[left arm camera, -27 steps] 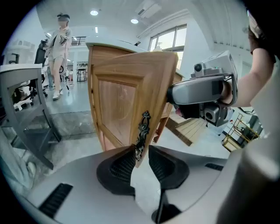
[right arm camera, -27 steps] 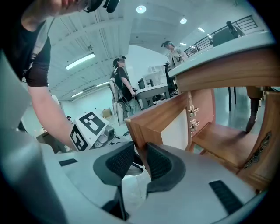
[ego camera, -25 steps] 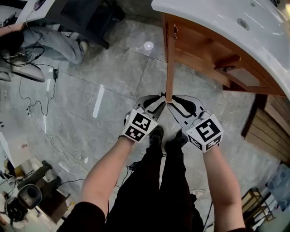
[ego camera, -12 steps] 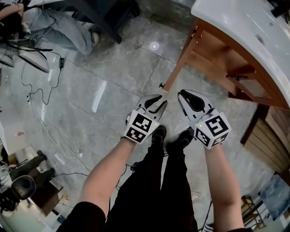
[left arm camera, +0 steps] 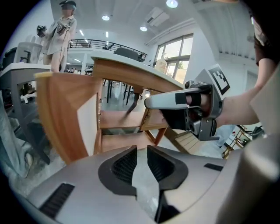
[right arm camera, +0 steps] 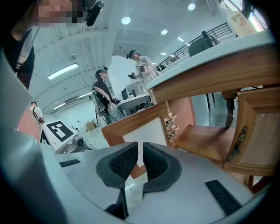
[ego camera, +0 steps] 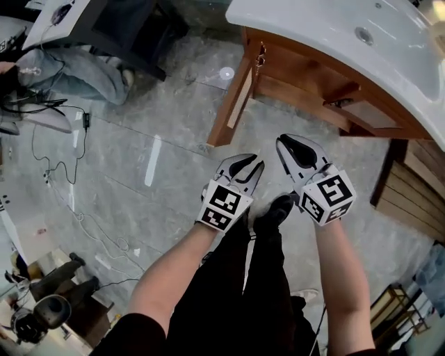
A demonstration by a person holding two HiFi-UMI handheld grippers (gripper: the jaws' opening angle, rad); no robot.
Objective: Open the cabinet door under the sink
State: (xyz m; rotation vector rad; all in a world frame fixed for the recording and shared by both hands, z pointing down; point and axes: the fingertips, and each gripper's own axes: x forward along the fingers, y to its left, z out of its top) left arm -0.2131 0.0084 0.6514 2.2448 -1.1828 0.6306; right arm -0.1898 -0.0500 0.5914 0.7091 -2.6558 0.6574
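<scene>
The cabinet door (ego camera: 229, 104) is standing open under the sink (ego camera: 334, 35), ahead of the left hand-held gripper (ego camera: 252, 164) and right hand-held gripper (ego camera: 284, 141), touching neither. Both are hovering empty, their jaws having just been closing and now standing narrowly apart.

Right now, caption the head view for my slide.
Cabinet door stands open under the sink; left claw and right claw, empty, jaws just narrowed, hang clear of it.
</scene>
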